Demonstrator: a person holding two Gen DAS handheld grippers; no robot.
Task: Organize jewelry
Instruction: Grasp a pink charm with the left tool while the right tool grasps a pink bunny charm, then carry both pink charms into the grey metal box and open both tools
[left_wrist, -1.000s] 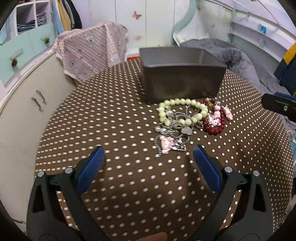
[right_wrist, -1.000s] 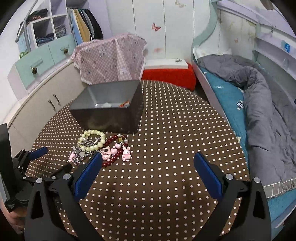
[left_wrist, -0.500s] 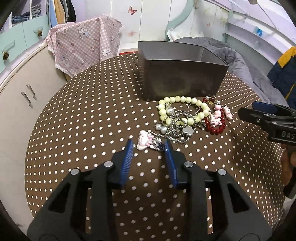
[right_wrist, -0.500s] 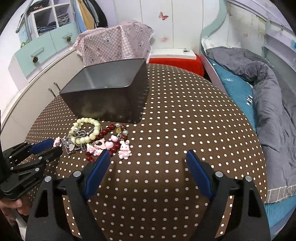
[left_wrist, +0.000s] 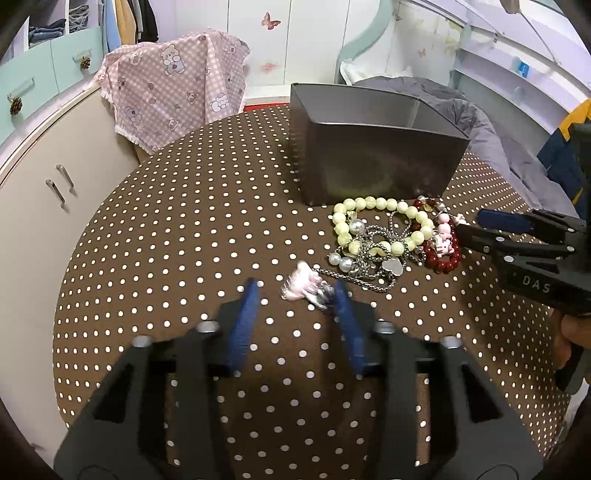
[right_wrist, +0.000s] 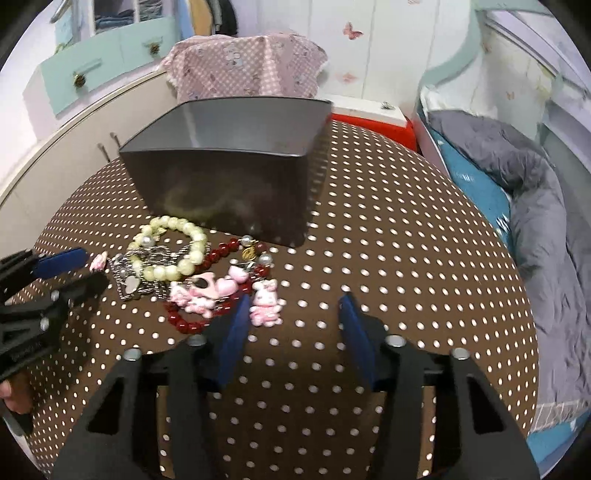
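1. Round table (left_wrist: 184, 240) with a brown polka-dot cloth is the work surface. Everything loose sits in one cluster near its middle, within reach of both grippers.
2. Dark grey bin (left_wrist: 376, 162) stands upright, open top, directly behind the cluster and touching or just short of it. Likely the drop target, parked close to keep carries short. Contents can't be made out.
3. Jewelry pile (left_wrist: 388, 236) lies tangled on the cloth in front of the bin: cream bead bracelet (left_wrist: 373, 221), silver chain (left_wrist: 373, 254) threaded through it, dark red bead bracelet (right_wrist: 207, 295) on the right-gripper side. Tangle means pieces need pulling apart one at a time.
4. Left gripper (left_wrist: 295, 295) angles down at the near edge of the pile, jaws closing. Pink charm (left_wrist: 301, 286) at the chain's end sits between the fingers; the right pad looks against it, the left pad clear. Not a firm grip yet. Going for the charm makes sense: it sticks out of the tangle.
5. Right gripper (right_wrist: 291, 314) angles down from the other side, jaws closing, nothing between them. Pink bunny charm (right_wrist: 265, 302) lies just beside its left finger, outside the gap.
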